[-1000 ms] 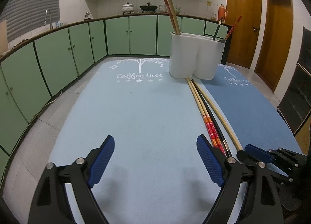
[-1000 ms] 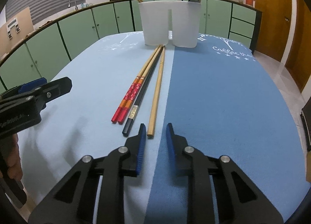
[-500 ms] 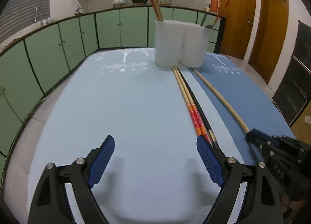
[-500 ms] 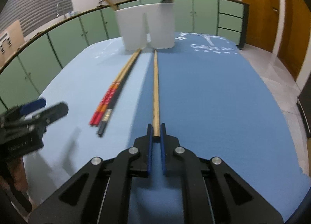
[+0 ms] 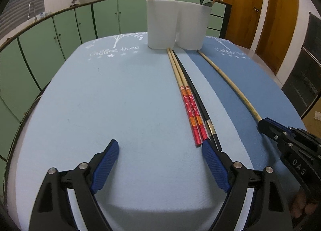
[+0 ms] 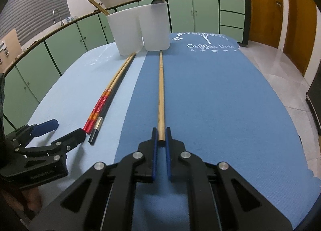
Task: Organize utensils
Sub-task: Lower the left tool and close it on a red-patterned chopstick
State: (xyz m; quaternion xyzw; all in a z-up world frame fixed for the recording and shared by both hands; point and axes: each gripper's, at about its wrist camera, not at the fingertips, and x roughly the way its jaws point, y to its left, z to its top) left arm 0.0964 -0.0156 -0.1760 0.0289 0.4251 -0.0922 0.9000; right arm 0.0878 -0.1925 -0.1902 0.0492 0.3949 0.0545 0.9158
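Note:
My right gripper point(image 6: 161, 133) is shut on the near end of a plain wooden chopstick point(image 6: 161, 90), which lies on the dark blue mat and points at the white two-part holder point(image 6: 138, 30). Two red-handled chopsticks point(image 5: 189, 102) and a black chopstick point(image 5: 198, 104) lie side by side to its left. My left gripper point(image 5: 159, 148) stands open low over the light blue mat; its right pad point(image 5: 213, 162) is just short of the red and black ends. The holder point(image 5: 176, 26) has several chopsticks standing in it. From the left wrist view the right gripper point(image 5: 262, 123) shows at the wooden chopstick's point(image 5: 230, 82) end.
Two mats cover the table: light blue point(image 5: 100, 100) on the left, dark blue point(image 6: 220, 100) on the right. Green cabinets point(image 5: 60, 34) curve behind the table, and brown doors point(image 5: 280, 20) stand at the right. A hand shows under the left gripper point(image 6: 46, 146).
The right gripper closed on the wooden chopstick's end and swung it away from the other chopsticks. The left gripper, still open, moved lower and closer to the red and black ends.

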